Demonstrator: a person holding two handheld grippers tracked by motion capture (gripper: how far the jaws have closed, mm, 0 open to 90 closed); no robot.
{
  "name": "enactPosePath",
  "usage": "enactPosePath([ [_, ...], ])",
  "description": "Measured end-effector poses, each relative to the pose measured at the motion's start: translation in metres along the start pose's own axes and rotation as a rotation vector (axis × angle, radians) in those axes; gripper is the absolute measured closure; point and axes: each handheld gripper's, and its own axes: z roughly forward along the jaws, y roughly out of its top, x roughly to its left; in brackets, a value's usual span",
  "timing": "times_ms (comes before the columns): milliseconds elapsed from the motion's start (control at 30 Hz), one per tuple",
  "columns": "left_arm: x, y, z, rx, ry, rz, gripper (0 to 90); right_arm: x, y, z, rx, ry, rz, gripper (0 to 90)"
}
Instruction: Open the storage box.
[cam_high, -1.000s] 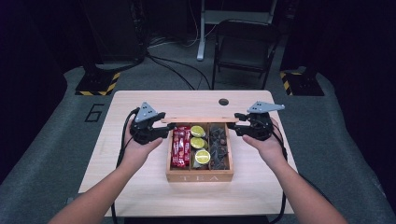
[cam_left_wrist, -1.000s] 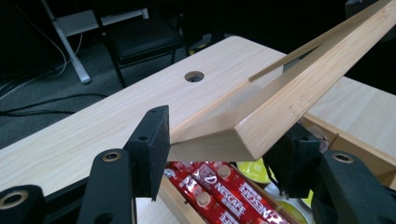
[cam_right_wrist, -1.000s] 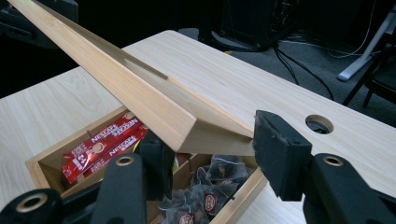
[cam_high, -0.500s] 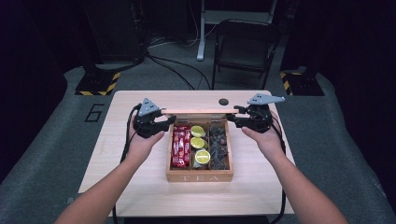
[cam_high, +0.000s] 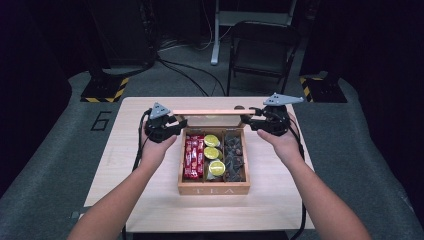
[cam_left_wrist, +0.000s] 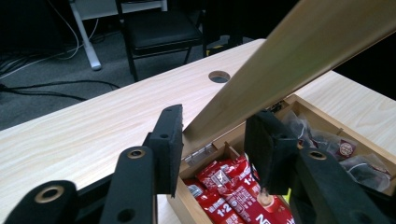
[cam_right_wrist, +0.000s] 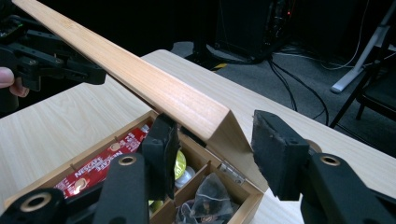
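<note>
Two ends of one wooden lid (cam_high: 207, 112) are being worked at once: the left hand-held gripper (cam_high: 180, 122) is at its left end, the right hand-held gripper (cam_high: 247, 120) at its right. The lid belongs to the tea box (cam_high: 214, 187), which sits mid-counter (cam_high: 150, 200), front wall toward the person. The lid is swung up on its rear hinges (cam_right_wrist: 232, 171) and stands tilted above the back edge, so the compartments are exposed: red sachets (cam_high: 192, 157) at left, yellow-green pods (cam_high: 212, 152) in the middle, dark tea bags (cam_high: 234, 155) at right. Left gripper: jaws at a mid gap and have just been closing, w/ the lid's edge between them. One pad is right beside the wood, but whether both pads press can't be told from the left gripper view. Right gripper: also a mid gap, straddling the lid's corner. The inner pad is at the lid's underside and the outer pad is visibly clear of the end face, so no real clamp there. Step in hand, prob.: swinging the lid on its hinges w/ both hands. Which way it is going can't be read from this pose. Next move calls for both ends to travel together along the hinge arc, evenly, so the lid doesn't twist. The right side needs firmer contact first, or the corner could slip out. The box itself may shift on the counter if either side is pushed too hard.
</note>
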Motion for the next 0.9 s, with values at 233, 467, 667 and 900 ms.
enactPosePath([
  [233, 0.0, 0.001, 0.001, 0.005, 0.013, 0.023, 60.8, -0.004, 0.0, 0.005, -0.001, -0.002, 0.003, 50.7],
  [467, 0.001, 0.003, 0.002, 0.006, 0.018, 0.024, 61.3, -0.007, 0.001, 0.006, -0.007, -0.008, 0.002, 50.8],
  [667, 0.003, 0.005, 0.004, 0.011, 0.017, 0.019, 61.6, -0.01, 0.001, 0.008, -0.004, -0.015, 0.001, 50.7],
  [900, 0.006, 0.009, 0.007, 0.008, 0.02, 0.011, 62.1, -0.015, -0.003, 0.019, 0.018, -0.027, -0.014, 50.7],
])
